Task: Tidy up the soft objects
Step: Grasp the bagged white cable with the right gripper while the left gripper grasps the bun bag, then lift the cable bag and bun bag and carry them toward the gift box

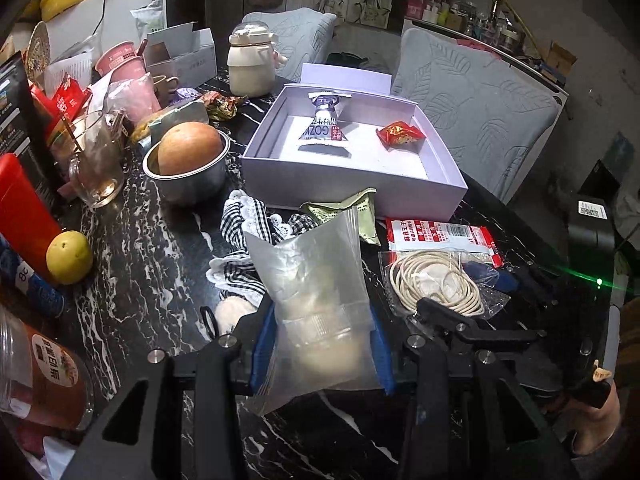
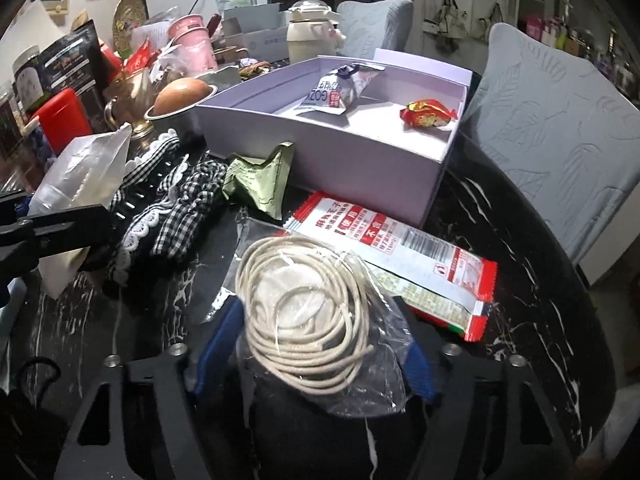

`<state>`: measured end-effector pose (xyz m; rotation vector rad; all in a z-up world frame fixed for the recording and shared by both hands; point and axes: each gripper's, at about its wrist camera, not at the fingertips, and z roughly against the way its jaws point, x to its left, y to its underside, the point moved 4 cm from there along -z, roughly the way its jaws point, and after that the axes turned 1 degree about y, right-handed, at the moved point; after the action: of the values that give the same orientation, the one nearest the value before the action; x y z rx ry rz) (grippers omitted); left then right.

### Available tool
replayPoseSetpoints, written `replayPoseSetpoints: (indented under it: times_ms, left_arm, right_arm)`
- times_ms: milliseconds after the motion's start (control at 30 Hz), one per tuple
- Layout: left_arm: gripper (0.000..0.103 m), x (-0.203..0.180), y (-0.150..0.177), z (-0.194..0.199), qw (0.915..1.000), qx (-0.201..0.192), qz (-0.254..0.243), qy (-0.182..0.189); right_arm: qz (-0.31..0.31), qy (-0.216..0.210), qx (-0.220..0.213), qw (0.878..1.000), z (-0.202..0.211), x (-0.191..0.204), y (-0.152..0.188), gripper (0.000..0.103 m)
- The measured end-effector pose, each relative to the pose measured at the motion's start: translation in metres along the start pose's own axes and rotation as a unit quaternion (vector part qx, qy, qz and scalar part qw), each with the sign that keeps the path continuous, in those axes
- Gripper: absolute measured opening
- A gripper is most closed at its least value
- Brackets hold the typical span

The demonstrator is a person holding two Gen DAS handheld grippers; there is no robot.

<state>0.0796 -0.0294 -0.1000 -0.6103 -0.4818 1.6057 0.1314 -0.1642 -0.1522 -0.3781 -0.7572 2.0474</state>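
My left fingers (image 1: 322, 354) clamp a frosted, translucent zip bag with pale soft contents (image 1: 316, 300), its lower part pinched between the two blue pads (image 1: 382, 364) while its open top stands up past the tips. The bag rides above the black, white-veined marble surface (image 1: 140, 248), and just beyond it lies a black-and-white gingham cloth edged in white lace (image 1: 244, 236). My left gripper tilts steeply down toward the surface.

My right fingers (image 2: 316, 350) straddle a clear crinkled plastic bag holding a coil of cream cord (image 2: 304, 320). The coil sits between the blue pads (image 2: 218, 340), which stand partly apart; I cannot tell whether they already press on the plastic. The bag rests on the surface, its far edge overlapping a flat red-and-white printed snack packet (image 2: 400, 248). This gripper, too, angles downward, and in the left view it shows low at the right, beside the same coil.

Ahead of both pairs of fingers stands a shallow pale-lilac cardboard box (image 1: 348, 184), open, with a white-and-purple pyramid drink pouch (image 1: 323, 126) and a small red-and-gold wrapped sweet (image 1: 400, 134) inside. A crumpled green foil packet (image 1: 360, 208) lies against the box's near wall, between the gingham cloth and the snack packet.
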Motion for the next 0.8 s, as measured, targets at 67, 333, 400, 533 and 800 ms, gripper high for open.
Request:
replayPoseSetpoints:
  times_ms: [67, 333, 400, 533, 800]
  left_arm:
    - [0.042, -0.001, 0.001, 0.002, 1.0000, -0.002, -0.001, 0.000]
    - [0.042, -0.002, 0.010, 0.011, 1.0000, -0.004, -0.001, 0.000]
    - [0.042, -0.004, 0.012, 0.014, 1.0000, -0.006, -0.003, 0.001]
    - [0.042, -0.010, 0.018, 0.020, 0.9999, -0.009, -0.008, 0.005]
    - [0.042, -0.025, 0.031, 0.030, 0.9995, -0.013, -0.019, 0.021]
  right_arm:
    - [-0.001, 0.001, -0.003, 1.000, 0.003, -0.001, 0.002, 0.060]
    - [-0.026, -0.009, -0.008, 1.000, 0.017, -0.003, 0.012, 0.043]
    - [-0.041, -0.017, -0.008, 0.999, 0.022, -0.007, 0.017, 0.043]
    - [-0.066, -0.024, -0.012, 0.997, 0.034, -0.015, 0.027, 0.043]
    - [-0.087, -0.022, -0.033, 0.995, 0.073, -0.018, 0.047, 0.043]
